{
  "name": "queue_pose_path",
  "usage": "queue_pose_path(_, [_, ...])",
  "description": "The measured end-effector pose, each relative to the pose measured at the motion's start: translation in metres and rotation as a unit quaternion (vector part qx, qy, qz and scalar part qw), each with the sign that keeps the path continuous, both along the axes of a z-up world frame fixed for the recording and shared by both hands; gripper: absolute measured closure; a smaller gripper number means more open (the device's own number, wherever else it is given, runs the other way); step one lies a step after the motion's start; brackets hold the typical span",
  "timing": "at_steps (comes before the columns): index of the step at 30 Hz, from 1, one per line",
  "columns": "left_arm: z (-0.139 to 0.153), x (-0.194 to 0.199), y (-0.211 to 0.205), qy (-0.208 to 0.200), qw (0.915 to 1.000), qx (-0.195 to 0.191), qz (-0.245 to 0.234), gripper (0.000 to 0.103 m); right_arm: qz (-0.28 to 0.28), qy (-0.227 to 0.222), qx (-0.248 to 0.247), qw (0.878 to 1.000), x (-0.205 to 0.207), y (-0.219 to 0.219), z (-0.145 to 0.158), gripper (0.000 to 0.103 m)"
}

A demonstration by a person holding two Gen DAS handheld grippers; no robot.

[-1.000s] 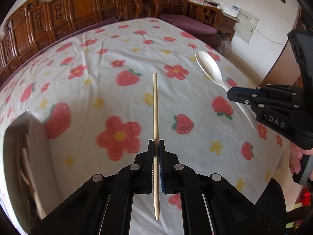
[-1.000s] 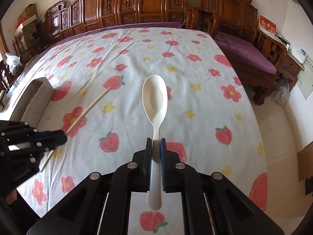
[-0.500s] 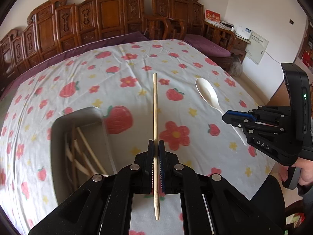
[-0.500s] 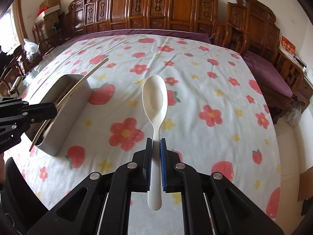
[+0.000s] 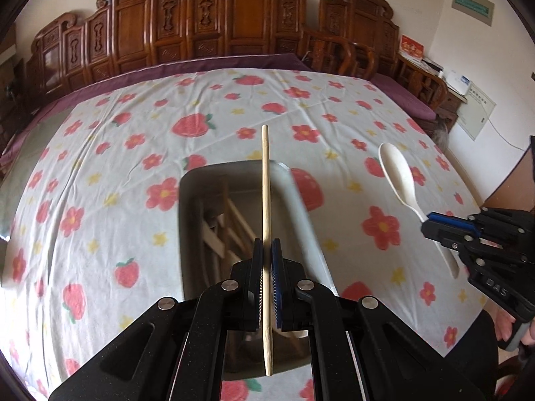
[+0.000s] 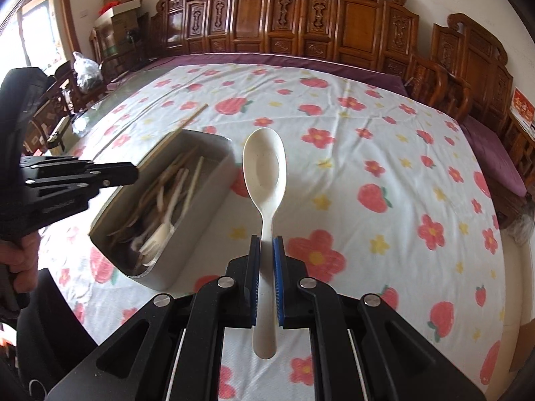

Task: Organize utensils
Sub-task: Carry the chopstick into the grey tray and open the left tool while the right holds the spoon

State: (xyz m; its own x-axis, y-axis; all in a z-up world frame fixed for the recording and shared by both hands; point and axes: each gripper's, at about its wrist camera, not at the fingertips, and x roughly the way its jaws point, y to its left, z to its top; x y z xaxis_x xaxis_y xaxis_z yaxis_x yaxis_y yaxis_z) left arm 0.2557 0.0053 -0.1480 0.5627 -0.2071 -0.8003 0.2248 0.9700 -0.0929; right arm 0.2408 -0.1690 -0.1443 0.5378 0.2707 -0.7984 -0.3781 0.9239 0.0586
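Note:
My left gripper (image 5: pixel 266 250) is shut on a single wooden chopstick (image 5: pixel 265 180), which it holds above the grey utensil box (image 5: pixel 302 214). In that box lie several chopsticks (image 5: pixel 230 224) and spoons. Further right, my right gripper (image 6: pixel 265 245) is shut on the handle of a cream spoon (image 6: pixel 264 170), held in the air over the tablecloth beside the grey box (image 6: pixel 200 207). The left wrist view shows this right gripper (image 5: pixel 431 222) with the cream spoon (image 5: pixel 398 173) at the right. The right wrist view shows the left gripper (image 6: pixel 133 172) with the chopstick (image 6: pixel 187 123) over the box.
The table carries a white cloth (image 5: pixel 100 167) printed with strawberries and flowers. Carved wooden chairs (image 5: pixel 200 26) line its far side. A person's hand (image 6: pixel 23 257) holds the left gripper's handle. Boxes and a bag (image 6: pixel 85 70) stand at the far left of the room.
Both grippers have swung left across the table with their utensils. The grey box has come from the left edge to directly under the chopstick, and it is now close beside the spoon.

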Motion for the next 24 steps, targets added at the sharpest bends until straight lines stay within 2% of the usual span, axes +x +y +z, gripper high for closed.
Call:
queue_pose_path(9, [-0.019,0.004,0.018,0.015,0.9996,-0.010,0.023,0.099,0.025,0.001,0.006,1.000,-0.003,0.037,0.006,0.094])
queue_pose_path(21, [-0.033,0.000,0.028,0.029,0.9991,-0.011,0.029,0.099,0.036,0.007,0.009,0.999,-0.001,0.058,0.004,0.094])
queue_pose_path(24, [-0.031,-0.001,0.029,0.026,0.9992,-0.007,0.029,0.092,0.039,0.010,0.013,0.999,0.001,0.065,0.003,0.094])
